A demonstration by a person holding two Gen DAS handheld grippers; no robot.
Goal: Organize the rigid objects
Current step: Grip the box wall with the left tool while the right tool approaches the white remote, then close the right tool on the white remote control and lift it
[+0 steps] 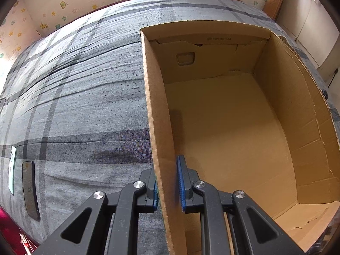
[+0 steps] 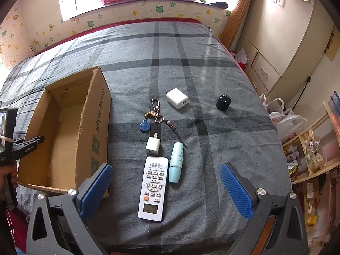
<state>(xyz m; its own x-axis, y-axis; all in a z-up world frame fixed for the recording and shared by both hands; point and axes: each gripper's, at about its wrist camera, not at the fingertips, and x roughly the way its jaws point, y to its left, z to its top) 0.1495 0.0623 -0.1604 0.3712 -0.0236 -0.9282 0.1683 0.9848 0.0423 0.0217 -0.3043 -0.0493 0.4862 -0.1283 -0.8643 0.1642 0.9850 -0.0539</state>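
An empty open cardboard box (image 1: 223, 127) lies on the grey plaid bed. My left gripper (image 1: 167, 176) is shut on the box's left wall, one blue pad on each side of the wall. In the right wrist view the box (image 2: 93, 116) is at left. To its right lie a white remote (image 2: 152, 188), a light blue tube (image 2: 176, 162), a small white charger (image 2: 152, 146), a key bunch with a blue fob (image 2: 154, 115), a larger white charger (image 2: 177, 98) and a black round cap (image 2: 223, 102). My right gripper (image 2: 165, 167) hangs open above the remote and tube.
A dark phone (image 1: 30, 191) and a white-green card (image 1: 12, 170) lie on the bed left of the box. A person's hand (image 2: 8, 178) holds the left gripper's handle. Shelves and plastic bags (image 2: 291, 123) stand beyond the bed's right edge, cupboards behind them.
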